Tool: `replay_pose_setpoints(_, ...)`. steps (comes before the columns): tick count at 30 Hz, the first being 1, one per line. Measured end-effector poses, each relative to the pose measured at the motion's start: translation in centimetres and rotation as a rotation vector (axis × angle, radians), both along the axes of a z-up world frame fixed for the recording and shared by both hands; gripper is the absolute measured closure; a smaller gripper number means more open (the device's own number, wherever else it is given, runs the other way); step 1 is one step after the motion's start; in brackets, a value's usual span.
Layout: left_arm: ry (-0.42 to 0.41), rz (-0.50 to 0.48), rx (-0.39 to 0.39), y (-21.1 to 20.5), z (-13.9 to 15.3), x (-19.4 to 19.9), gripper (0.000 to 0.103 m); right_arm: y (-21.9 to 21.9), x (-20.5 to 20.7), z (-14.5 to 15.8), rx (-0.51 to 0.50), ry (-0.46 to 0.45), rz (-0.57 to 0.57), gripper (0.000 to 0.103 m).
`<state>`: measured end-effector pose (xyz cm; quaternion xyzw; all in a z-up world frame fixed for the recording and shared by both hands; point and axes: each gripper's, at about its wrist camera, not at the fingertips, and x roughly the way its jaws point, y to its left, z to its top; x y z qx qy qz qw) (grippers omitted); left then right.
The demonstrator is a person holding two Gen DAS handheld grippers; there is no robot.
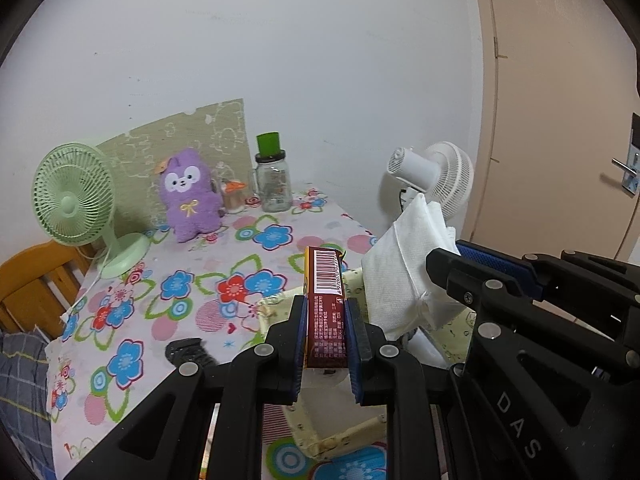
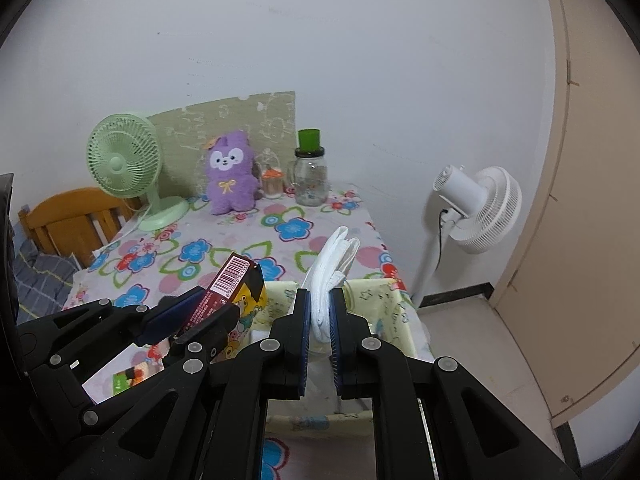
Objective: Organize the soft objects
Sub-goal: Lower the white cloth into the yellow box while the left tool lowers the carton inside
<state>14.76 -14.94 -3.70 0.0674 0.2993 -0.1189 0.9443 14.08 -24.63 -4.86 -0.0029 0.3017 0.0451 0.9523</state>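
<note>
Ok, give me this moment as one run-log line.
left tongs: shut on brown barcode box | right tongs: shut on white tissue pack | both above yellow fabric bin | purple plush: untouched at back

yellow fabric bin [image 2: 384, 300]: near wall and floor hidden behind both grippers' black frames
maroon box [image 1: 326, 320]: small print too fine to read
wooden chair [image 1: 36, 280]: cut off by picture's left edge
door handle [image 1: 624, 168]: partly cut at right edge

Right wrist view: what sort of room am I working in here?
Probably a bedroom or small living room at home: a flowered tablecloth with a purple plush toy, a wooden bed frame with bedding, and a door.
</note>
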Motion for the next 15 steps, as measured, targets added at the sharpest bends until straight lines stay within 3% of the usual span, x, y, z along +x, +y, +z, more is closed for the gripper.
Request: replay_pose_setpoints(15,0.079,-0.048,0.003,-2.7,-2.7,1.4,0.085,-2.1,1.3,-2.9,0.002,0.087,-0.043,0.091)
